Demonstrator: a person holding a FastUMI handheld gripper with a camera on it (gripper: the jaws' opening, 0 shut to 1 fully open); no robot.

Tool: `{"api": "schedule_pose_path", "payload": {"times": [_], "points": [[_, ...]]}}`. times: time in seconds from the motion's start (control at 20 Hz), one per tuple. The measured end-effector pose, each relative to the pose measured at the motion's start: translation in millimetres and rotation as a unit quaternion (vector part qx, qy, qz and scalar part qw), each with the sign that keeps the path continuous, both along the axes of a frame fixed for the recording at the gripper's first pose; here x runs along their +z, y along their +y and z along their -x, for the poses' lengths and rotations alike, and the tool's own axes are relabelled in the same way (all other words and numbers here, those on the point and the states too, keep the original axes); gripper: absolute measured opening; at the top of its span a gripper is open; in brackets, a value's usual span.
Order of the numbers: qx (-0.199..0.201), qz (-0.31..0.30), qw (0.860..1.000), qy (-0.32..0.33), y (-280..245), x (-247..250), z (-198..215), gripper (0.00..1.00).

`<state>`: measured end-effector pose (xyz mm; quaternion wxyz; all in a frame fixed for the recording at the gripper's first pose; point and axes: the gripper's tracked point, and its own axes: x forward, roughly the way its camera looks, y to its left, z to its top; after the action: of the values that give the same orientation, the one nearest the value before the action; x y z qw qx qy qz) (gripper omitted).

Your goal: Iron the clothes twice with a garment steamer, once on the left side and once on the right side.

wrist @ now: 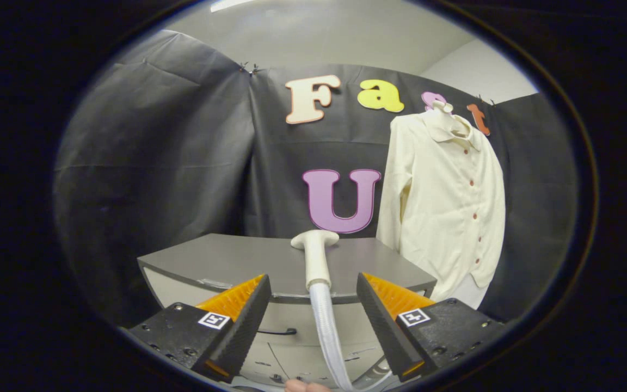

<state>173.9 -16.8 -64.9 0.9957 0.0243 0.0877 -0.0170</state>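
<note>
Your gripper (311,296) is spread wide, holding nothing. The steamer (316,256) lies on the grey table (226,261) at 12 o'clock, just ahead of the fingers, with its hose (329,337) running back between them untouched. The shirt (444,207) hangs at 2 o'clock, beyond the table.

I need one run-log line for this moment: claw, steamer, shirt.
claw: open, around hose, not touching | steamer: lying on table, ahead of fingers | shirt: hanging beyond table, right | ironing: not begun
</note>
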Motion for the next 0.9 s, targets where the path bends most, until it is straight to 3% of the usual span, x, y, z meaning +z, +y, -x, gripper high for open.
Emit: {"api": "schedule_pose_path", "payload": {"times": [0.5, 0.9], "points": [[0.014, 0.005, 0.998, 0.06, 12.1, -28.7, -59.4, 0.97], [0.003, 0.014, 0.996, 0.084, 8.7, -47.3, -93.7, 0.94]]}}
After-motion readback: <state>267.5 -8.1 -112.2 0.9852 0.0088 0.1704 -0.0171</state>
